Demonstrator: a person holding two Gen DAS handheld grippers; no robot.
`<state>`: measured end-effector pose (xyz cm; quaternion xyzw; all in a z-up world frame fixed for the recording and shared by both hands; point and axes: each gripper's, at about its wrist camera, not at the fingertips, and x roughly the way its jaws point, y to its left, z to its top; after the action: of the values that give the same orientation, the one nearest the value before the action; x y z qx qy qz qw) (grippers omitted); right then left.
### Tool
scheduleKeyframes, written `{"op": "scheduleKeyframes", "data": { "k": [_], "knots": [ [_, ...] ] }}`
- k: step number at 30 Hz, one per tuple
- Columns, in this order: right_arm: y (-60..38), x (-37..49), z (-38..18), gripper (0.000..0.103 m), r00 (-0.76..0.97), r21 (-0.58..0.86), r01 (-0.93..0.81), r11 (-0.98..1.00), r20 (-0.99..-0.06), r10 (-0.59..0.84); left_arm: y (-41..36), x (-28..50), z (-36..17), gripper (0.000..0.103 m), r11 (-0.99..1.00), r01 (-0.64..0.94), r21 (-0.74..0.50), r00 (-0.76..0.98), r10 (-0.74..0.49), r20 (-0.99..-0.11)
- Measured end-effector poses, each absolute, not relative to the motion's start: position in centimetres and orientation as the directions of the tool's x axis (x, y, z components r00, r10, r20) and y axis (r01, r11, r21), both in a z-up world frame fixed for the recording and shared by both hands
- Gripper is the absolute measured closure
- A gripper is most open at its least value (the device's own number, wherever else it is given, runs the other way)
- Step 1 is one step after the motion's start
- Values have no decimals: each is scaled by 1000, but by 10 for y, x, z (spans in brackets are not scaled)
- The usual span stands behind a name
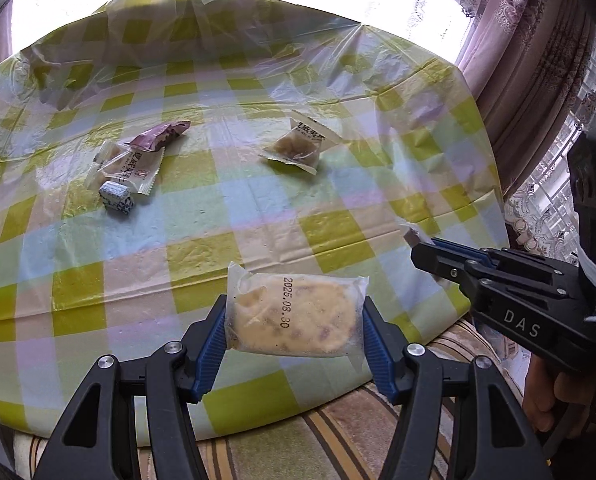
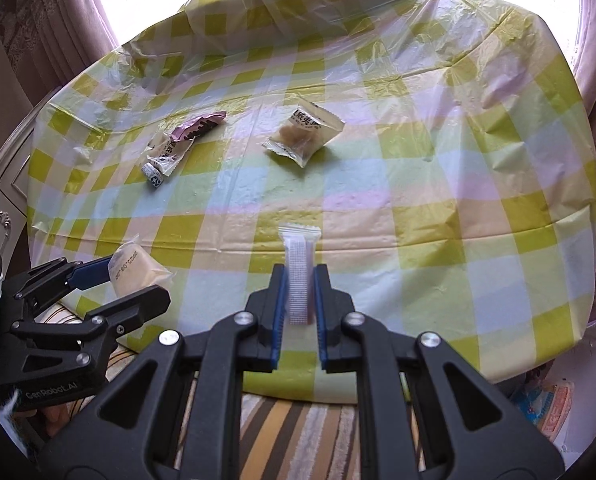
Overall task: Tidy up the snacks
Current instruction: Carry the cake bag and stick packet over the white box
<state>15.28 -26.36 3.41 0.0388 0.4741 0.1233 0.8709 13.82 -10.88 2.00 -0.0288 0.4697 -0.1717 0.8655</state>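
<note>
Your left gripper (image 1: 294, 330) clamps a clear-wrapped pale round biscuit pack (image 1: 296, 316), lifted over the near edge of the green-checked plastic tablecloth (image 1: 258, 220). Your right gripper (image 2: 299, 300) is pinched narrow on a slim white snack stick pkt (image 2: 299, 276). Other wrapped snacks (image 1: 132, 164) lie farther back on the cloth.

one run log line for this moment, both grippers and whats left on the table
left gripper: shut on clear-wrapped pale round cake | right gripper: shut on slim white stick sachet | checked tablecloth: four wrapped snacks remain
</note>
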Motion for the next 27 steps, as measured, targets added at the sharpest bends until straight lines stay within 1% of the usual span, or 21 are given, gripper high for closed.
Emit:
{"op": "scheduleKeyframes", "data": {
  "k": [9, 15, 27],
  "knots": [
    [-324, 121, 36, 87, 531, 166, -87, 982, -827, 187, -168, 124, 29, 41, 899, 393, -194, 463, -376, -803],
    [-363, 101, 36, 87, 541, 146, -28, 989, -830, 137, -198, 115, 33, 41, 867, 456, -203, 433, -415, -800],
    [-435, 71, 28, 87, 533, 101, 103, 990, -846, 30, -270, 93, 37, 41, 755, 626, -194, 341, -489, -803]
  ]
}}
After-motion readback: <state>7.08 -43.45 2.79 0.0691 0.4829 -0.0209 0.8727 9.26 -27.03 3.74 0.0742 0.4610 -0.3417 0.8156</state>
